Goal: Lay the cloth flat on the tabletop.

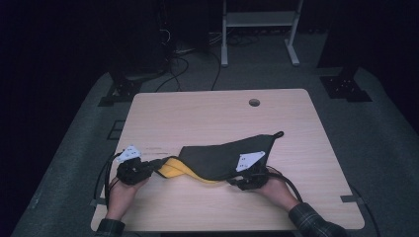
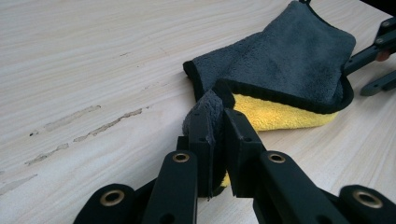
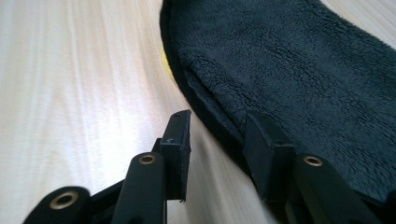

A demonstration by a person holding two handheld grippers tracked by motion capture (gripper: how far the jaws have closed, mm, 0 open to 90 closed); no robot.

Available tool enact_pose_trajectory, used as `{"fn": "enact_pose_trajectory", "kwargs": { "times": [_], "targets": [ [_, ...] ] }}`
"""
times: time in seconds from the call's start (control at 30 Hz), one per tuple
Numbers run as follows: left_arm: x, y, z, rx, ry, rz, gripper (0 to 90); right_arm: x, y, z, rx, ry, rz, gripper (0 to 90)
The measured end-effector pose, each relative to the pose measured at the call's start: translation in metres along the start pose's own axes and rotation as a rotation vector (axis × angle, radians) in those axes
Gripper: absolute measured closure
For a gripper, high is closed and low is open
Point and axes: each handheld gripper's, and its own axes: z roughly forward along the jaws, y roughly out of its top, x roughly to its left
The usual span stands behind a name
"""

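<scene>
High view: one cloth lies on the counter, a dark grey plush microfibre cloth with a yellow underside and black edging (image 1: 225, 157), folded over near the front edge between two hands. One left tool (image 1: 148, 167) grips the cloth's left corner; in the left gripper view its jaws are pinched tight on that grey corner. One right tool (image 1: 240, 179) sits at the cloth's right front edge; in the right gripper view its jaws stand partly apart, one on the bare wood, the other against the black hem, not clamped. No readable writing shows. Light wood-grain counter (image 1: 207, 111) has one round hole (image 1: 254, 102); around it, dark room, grey floor, one white metal frame (image 1: 259, 29).
</scene>
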Motion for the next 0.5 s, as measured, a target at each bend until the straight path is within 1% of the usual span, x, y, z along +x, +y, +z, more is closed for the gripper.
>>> {"fn": "enact_pose_trajectory", "kwargs": {
  "times": [0.1,0.13,0.17,0.23,0.27,0.3,0.37,0.43,0.5],
  "targets": [
    [0.0,0.0,0.0,-0.001,0.0,-0.001,81.4,-0.001,-0.001,0.006,0.015,-0.015,-0.013,62.2],
    [0.0,0.0,0.0,-0.001,-0.002,-0.001,81.4,-0.001,-0.001,0.006,0.013,-0.017,-0.012,65.9],
    [0.0,0.0,0.0,-0.001,-0.003,-0.001,81.4,-0.001,-0.001,0.006,0.015,-0.03,-0.017,70.2],
    [0.0,0.0,-0.001,0.001,-0.005,0.007,81.4,-0.002,-0.002,0.005,0.021,-0.047,-0.021,81.9],
    [0.0,0.0,-0.001,0.0,-0.007,0.007,81.5,-0.002,-0.002,0.005,0.024,-0.056,-0.026,85.3],
    [0.0,0.0,-0.002,-0.002,-0.009,0.009,81.5,-0.002,-0.002,0.004,0.028,-0.064,-0.031,86.2],
    [-0.001,0.001,-0.003,-0.009,-0.009,0.01,81.7,-0.002,-0.001,0.0,0.018,-0.063,-0.025,86.7],
    [-0.001,0.002,-0.007,-0.018,-0.004,0.014,82.1,-0.003,0.0,-0.009,-0.01,-0.064,-0.008,87.1],
    [-0.001,0.003,-0.009,-0.031,-0.002,0.011,82.6,-0.007,0.001,-0.021,-0.042,-0.076,0.004,87.1]
  ]
}}
